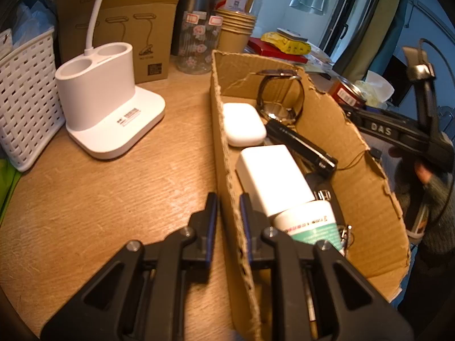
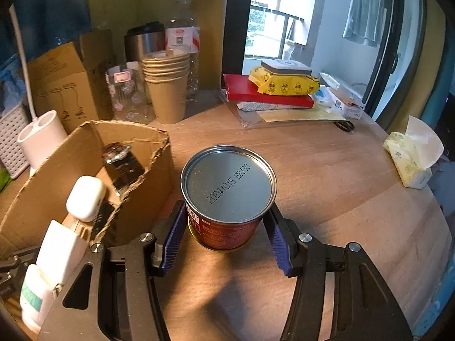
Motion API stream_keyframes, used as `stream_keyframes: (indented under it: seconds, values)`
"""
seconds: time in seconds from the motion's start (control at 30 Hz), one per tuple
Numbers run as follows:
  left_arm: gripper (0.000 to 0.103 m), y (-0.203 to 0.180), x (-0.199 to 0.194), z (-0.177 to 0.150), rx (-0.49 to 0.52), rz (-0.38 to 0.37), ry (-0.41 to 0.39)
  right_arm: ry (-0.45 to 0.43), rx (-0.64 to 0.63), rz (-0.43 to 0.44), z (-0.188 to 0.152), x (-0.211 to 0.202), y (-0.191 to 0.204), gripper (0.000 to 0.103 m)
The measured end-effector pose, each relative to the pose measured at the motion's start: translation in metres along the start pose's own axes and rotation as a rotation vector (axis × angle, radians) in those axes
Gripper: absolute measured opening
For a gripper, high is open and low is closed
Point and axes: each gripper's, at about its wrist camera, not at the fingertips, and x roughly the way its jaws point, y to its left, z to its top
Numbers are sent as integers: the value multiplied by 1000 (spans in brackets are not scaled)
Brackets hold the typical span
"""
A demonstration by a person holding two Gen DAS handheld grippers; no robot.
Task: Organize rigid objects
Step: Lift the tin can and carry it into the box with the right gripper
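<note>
Right wrist view: our right gripper (image 2: 224,236) clamps the red-labelled, silver-lidded steel can (image 2: 227,196) mid-wall; we judge it rigid, weighty, slick. Our left gripper (image 1: 229,213) pinches the torn brown cardboard box (image 1: 224,153) by its wall.

Both pictures look warm and a bit dim, with an orange tint on the wooden table (image 2: 327,170). Daylight comes in from the window (image 2: 267,20), which looks washed out. The can (image 2: 227,187) has a shiny lid and throws a dark shadow toward the camera. The edges bend round and turn black. The far right of the left picture is blurry.
</note>
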Motion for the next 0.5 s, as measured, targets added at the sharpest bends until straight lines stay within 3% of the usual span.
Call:
stream_keyframes:
  seconds: [0.5]
  values:
    - [17, 0, 0, 0, 0, 0, 0, -93, -42, 41, 8, -49, 28, 58]
